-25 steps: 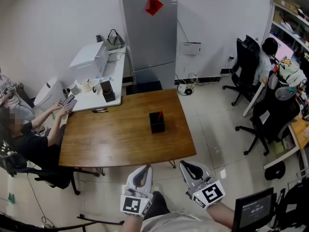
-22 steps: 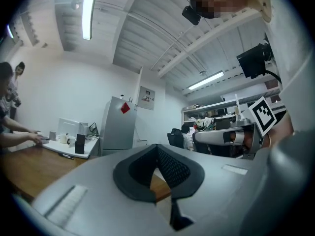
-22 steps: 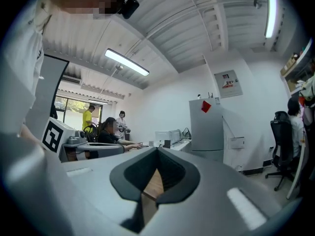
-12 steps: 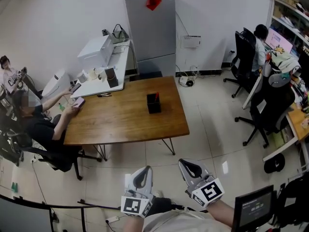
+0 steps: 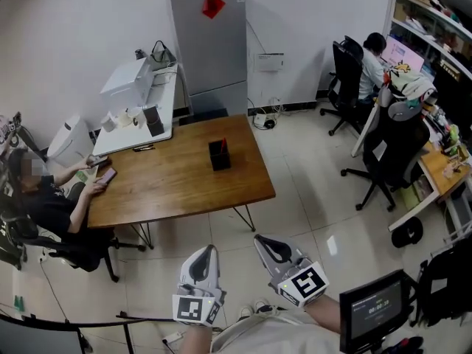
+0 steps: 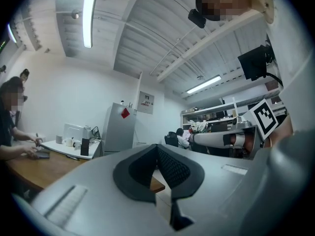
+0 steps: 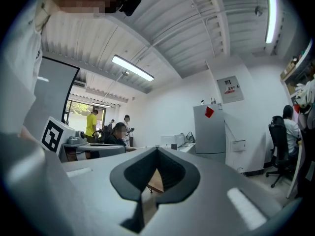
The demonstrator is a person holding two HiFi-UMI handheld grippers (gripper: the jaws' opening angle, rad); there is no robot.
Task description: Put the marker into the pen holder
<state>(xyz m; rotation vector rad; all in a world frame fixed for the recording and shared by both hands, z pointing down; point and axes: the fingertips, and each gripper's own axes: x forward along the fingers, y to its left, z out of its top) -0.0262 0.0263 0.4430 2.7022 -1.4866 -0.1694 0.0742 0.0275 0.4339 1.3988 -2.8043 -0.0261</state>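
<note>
Left gripper (image 5: 206,251): your jaws are pressed together at the tips, nothing between them. Right gripper (image 5: 262,240): same, jaws fully together and empty. You hold both side by side, low in the head view, over the tiled floor (image 5: 295,198), pointing level toward the wooden counter (image 5: 169,186) but well apart from it. Through each gripper's own view only the far edge of that counter shows past the closed pads

The black pen holder (image 5: 218,157) stands upright on the wooden counter, toward its right half, apart from every edge. A small red bit (image 5: 223,145) pokes up from the holder's top; it is too small to tell for sure, but it looks like the marker, already standing inside it. No other loose marker is visible on the counter near the holder

A seated person (image 5: 48,201) is at the counter's left end, hands on a phone (image 5: 108,175). Behind the counter stands a grey refrigerator (image 5: 210,50) with a red diamond sticker (image 5: 213,4). A white side counter (image 5: 144,127) touches the wooden one's far left corner and carries a white printer (image 5: 127,83). At right, another person (image 5: 371,61) sits at a desk, black office chairs (image 5: 387,153) nearby. A dark screen (image 5: 372,310) sits at your lower right
</note>
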